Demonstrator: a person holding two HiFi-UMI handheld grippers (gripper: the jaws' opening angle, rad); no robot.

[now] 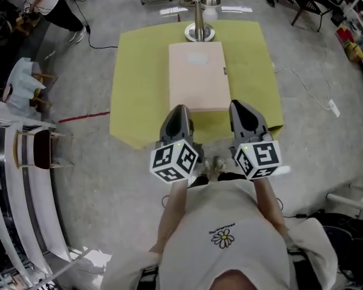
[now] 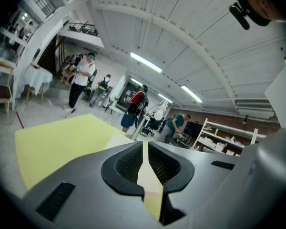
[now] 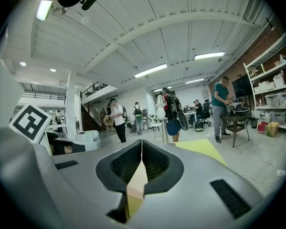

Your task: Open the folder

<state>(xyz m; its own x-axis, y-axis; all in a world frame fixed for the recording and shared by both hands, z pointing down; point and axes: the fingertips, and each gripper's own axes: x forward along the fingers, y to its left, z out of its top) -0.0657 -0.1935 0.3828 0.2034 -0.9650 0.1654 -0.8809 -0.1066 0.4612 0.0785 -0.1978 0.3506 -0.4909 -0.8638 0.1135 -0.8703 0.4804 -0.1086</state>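
Folder (image 1: 196, 77) is seen closed and flat on the yellow bench (image 1: 139, 77), just ahead of both grippers, its near edge close to their tips. Left gripper (image 1: 179, 110) is clenched, jaws together with nothing between them, and is held just beside the folder's near left corner. Right gripper (image 1: 242, 105) is likewise clenched and empty, just off the near right corner and slightly outside the right edge. Contact with the cover cannot be told from either gripper view. A lamp (image 1: 201, 17) is stood beyond the folder's far end, well ahead of both grippers. A small dark tab (image 1: 224, 71) is seen on the folder's right edge, ahead of the right gripper; that side is judged to be the opening side, with the spine on the left. Step in hand is judged as approach, cover not yet lifted. To do it well, the right gripper's jaws should be parted and only the top cover caught at the free edge, low and level, so the bottom sheet is not taken too. The spine side should be pressed down by the left gripper so the folder is not dragged. The cover should be swung over leftward, clear of the lamp.
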